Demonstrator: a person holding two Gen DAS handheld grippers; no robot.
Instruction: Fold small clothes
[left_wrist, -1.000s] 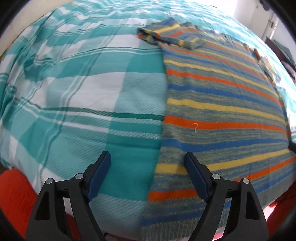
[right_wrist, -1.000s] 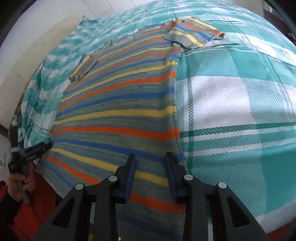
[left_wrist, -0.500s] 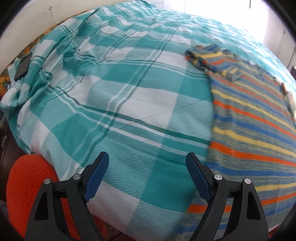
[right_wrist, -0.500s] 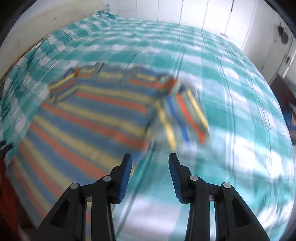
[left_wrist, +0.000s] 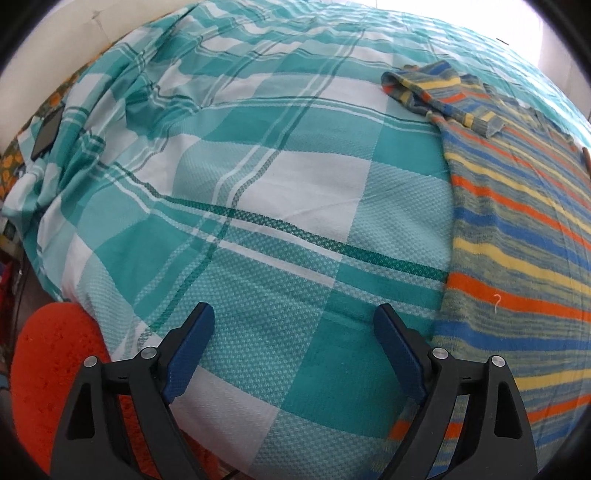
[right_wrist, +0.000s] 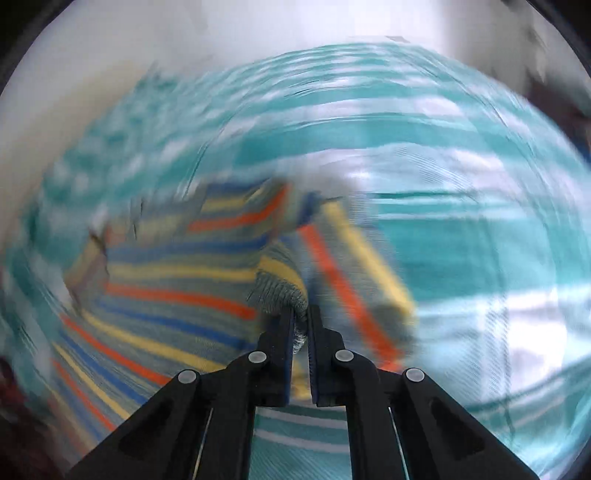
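A knitted sweater (left_wrist: 517, 229) with orange, yellow and blue stripes lies flat on the teal plaid bedspread (left_wrist: 258, 184), its near sleeve (left_wrist: 443, 96) folded over the shoulder. My left gripper (left_wrist: 295, 317) hovers over bare bedspread left of the sweater's side edge, its jaws opening with nothing between them. The right wrist view is blurred by motion. There my right gripper (right_wrist: 301, 314) is shut on a bunched fold of the sweater (right_wrist: 177, 273) beside the sleeve (right_wrist: 354, 266), and the pinched knit (right_wrist: 280, 291) rises between the fingers.
A dark phone (left_wrist: 46, 134) lies on the bedspread's rumpled left edge. An orange-red shaggy rug (left_wrist: 51, 369) shows below the bed's near-left corner. A pale wall (right_wrist: 258, 29) runs behind the bed.
My right gripper swept from the sweater's hem up to the sleeve end and shut on the knit. The left view swung left, so the sweater now sits at its right side.
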